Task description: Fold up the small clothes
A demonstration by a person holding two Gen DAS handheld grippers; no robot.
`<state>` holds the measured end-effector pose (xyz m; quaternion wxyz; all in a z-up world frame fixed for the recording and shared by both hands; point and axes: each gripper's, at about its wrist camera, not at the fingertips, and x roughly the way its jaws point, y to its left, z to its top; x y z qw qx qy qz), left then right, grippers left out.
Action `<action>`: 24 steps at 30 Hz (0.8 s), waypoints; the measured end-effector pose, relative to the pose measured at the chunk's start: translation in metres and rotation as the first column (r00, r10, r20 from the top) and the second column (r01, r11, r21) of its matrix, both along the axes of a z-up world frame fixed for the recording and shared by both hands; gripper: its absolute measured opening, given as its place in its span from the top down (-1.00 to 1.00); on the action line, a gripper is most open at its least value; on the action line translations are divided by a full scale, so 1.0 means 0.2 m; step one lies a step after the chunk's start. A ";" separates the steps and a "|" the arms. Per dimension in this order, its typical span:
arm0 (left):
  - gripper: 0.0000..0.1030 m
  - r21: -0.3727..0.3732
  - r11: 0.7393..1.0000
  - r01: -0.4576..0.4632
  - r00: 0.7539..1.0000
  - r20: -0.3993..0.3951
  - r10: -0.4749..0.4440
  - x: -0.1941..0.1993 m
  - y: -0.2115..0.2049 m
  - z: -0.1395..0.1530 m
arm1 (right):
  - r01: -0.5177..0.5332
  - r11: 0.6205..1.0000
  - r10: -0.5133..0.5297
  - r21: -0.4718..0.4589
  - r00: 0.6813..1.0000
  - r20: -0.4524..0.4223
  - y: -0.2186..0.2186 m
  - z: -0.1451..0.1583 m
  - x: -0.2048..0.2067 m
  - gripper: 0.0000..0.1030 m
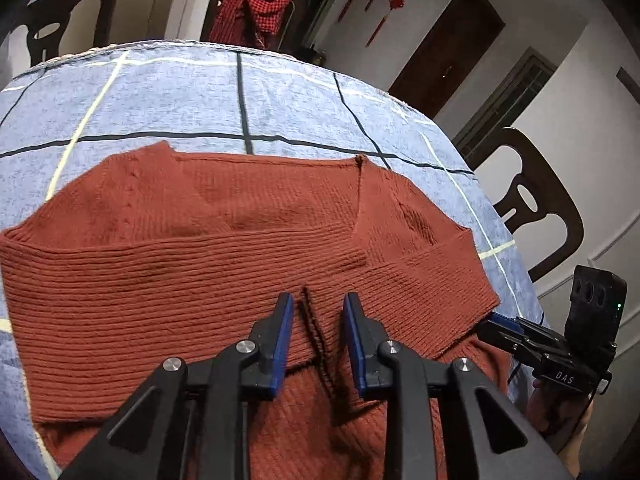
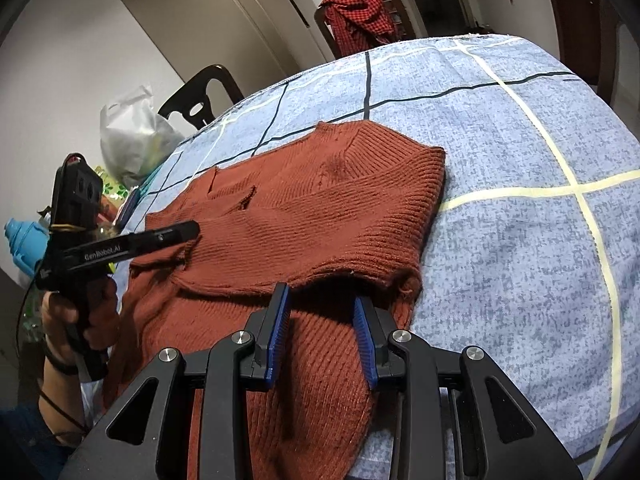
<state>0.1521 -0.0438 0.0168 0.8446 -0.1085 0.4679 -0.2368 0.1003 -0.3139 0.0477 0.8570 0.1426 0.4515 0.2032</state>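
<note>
Two chairs (image 1: pixel 536 204) — perhaps scarf-draped (image 1: pixel 256 4) — beyond sweater (image 1: pixel 200 240)

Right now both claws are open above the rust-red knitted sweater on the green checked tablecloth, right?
Almost. The checked tablecloth is blue, not green, as the right wrist view shows. The rest holds: the left claw and right claw are both open above the rust-red knitted sweater.

Both wrist cameras look forward and down, close over their own jaws (blue-padded), sharing the rust sweater (image 1: pixel 224 248) (image 2: pixel 312 216) ahead on the checked cloth (image 1: pixel 192 92) (image 2: pixel 512 184).
</note>
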 end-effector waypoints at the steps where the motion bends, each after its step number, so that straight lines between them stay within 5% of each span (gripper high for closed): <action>1: 0.45 0.003 1.000 0.004 1.000 0.004 -0.004 0.00 -0.01 0.00 | 0.001 1.000 -0.001 0.001 1.000 0.000 0.00 0.00 0.00 0.38; 5: 0.51 0.018 0.999 0.050 0.998 0.031 -0.051 -0.01 -0.08 0.02 | 0.003 1.000 -0.003 0.003 1.000 0.000 -0.01 0.00 0.00 0.38; 7: 0.89 0.026 0.997 0.073 0.996 0.041 -0.074 -0.02 -0.12 0.03 | 0.005 1.000 -0.005 0.006 1.000 -0.001 -0.01 0.00 0.00 0.38; 15: 0.89 -0.039 0.996 0.079 0.979 0.190 -0.070 0.00 -0.10 0.30 | 0.038 0.999 -0.039 0.023 0.999 0.028 -0.05 0.05 0.00 0.38; 21: 0.88 0.052 0.998 0.021 0.999 0.048 -0.023 0.14 -0.05 0.06 | 0.025 1.000 -0.025 -0.005 1.000 -0.007 -0.03 0.01 0.00 0.38; 24: 0.82 0.037 0.999 -0.008 1.000 0.025 0.007 0.14 -0.01 -0.01 | 0.023 1.000 -0.023 -0.021 1.000 -0.002 -0.04 0.02 -0.01 0.38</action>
